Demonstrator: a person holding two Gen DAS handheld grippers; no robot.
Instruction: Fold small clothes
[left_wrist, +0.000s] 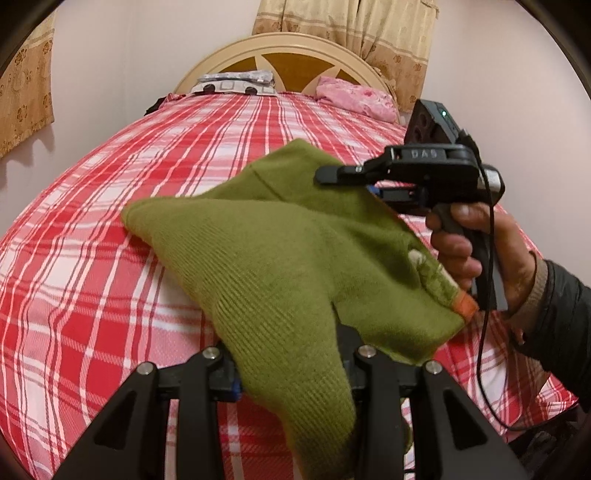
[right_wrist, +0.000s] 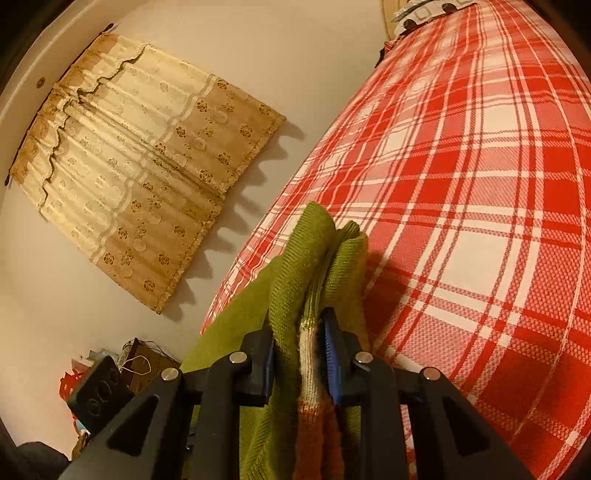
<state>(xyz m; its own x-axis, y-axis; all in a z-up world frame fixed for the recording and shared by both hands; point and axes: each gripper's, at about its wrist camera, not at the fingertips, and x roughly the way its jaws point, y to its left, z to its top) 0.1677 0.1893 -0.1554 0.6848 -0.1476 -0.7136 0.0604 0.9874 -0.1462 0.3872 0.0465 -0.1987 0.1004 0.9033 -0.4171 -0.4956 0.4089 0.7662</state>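
A small olive-green knit garment (left_wrist: 280, 258) with an orange and white trim hangs lifted over the red plaid bed (left_wrist: 92, 258). My left gripper (left_wrist: 291, 369) is shut on its near edge, and the cloth drapes over the fingers. My right gripper (left_wrist: 332, 177), held in a hand at the right, is shut on the garment's far right corner. In the right wrist view the right gripper (right_wrist: 299, 347) pinches bunched green cloth (right_wrist: 314, 251) with the striped trim between its blue pads, above the bed (right_wrist: 480, 221).
A cream headboard (left_wrist: 295, 48) stands at the far end with a patterned pillow (left_wrist: 236, 83) and a pink pillow (left_wrist: 354, 96). Beige curtains (right_wrist: 140, 158) hang on the wall left of the bed. A cable (left_wrist: 484, 332) hangs from the right gripper.
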